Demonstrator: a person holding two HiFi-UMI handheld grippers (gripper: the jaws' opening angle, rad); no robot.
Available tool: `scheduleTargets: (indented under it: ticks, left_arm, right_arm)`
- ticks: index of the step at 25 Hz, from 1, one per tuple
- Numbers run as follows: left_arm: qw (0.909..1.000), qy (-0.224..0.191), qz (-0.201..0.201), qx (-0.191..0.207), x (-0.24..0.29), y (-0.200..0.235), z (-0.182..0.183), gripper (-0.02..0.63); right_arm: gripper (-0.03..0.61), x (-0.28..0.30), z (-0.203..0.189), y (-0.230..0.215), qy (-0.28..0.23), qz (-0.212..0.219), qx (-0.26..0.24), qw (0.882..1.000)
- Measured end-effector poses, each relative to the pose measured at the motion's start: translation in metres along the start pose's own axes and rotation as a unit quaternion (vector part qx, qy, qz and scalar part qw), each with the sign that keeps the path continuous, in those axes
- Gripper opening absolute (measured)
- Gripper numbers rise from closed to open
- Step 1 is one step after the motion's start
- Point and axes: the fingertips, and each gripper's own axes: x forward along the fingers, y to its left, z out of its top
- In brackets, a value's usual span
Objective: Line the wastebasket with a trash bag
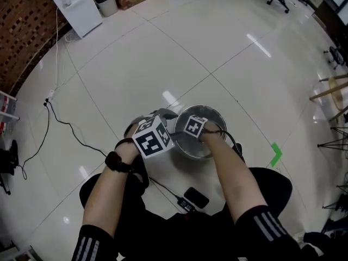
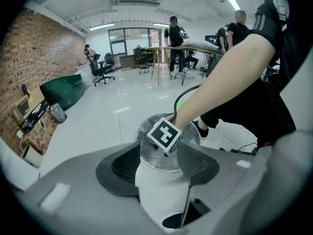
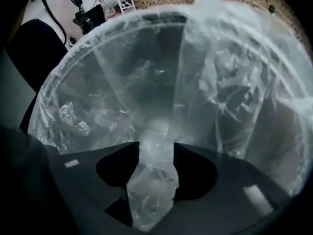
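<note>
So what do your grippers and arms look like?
The left gripper and right gripper are grey plastic with two dark jaws each. Each carries a white cube with black square markers. The person wears black sleeves with white stripes and a black wristband on the left wrist.

Short black sleeves point(image 1: 89, 243) end in white stripes, and the trousers point(image 1: 272, 181) are black. A black band point(image 1: 115, 162) circles the left wrist. The left hand-held gripper point(image 2: 159, 153) has a smooth pale grey shell and dark ribbed pads point(image 2: 122, 166). The right hand-held gripper point(image 3: 156, 148) looks dark in its own view. Each carries a white cube point(image 1: 152, 139) with black square markers. A thin black cable point(image 1: 231, 137) loops by the right one.
</note>
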Motion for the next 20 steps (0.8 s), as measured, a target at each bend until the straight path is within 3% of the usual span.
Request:
scheduleTargets:
  ticks: [6,10,13,17,20]
  left_arm:
    - [1.0000,0.002,-0.004,-0.002,0.003,0.001,-0.003,0.232]
    - [1.0000,0.003,-0.006,-0.004,0.009,0.001,-0.001,0.232]
    - [1.0000,0.003,-0.007,0.003,0.011,0.001,0.002,0.232]
    - [0.9999,0.004,-0.005,0.012,0.009,-0.002,0.006,0.232]
    - [0.9997,0.008,-0.002,0.025,0.006,-0.008,0.010,0.232]
  right_arm:
    - [0.230,0.026,-0.004,-0.002,0.016,0.015,0.000,1.000]
    - [0.234,0.025,-0.002,-0.006,-0.002,0.011,-0.002,1.000]
    - [0.235,0.004,0.003,0.004,-0.028,0.020,0.002,0.999]
    - [0.233,-0.037,0.017,0.032,-0.085,0.066,0.011,0.994]
    - [0.233,-0.077,0.016,0.027,-0.109,0.044,0.014,0.993]
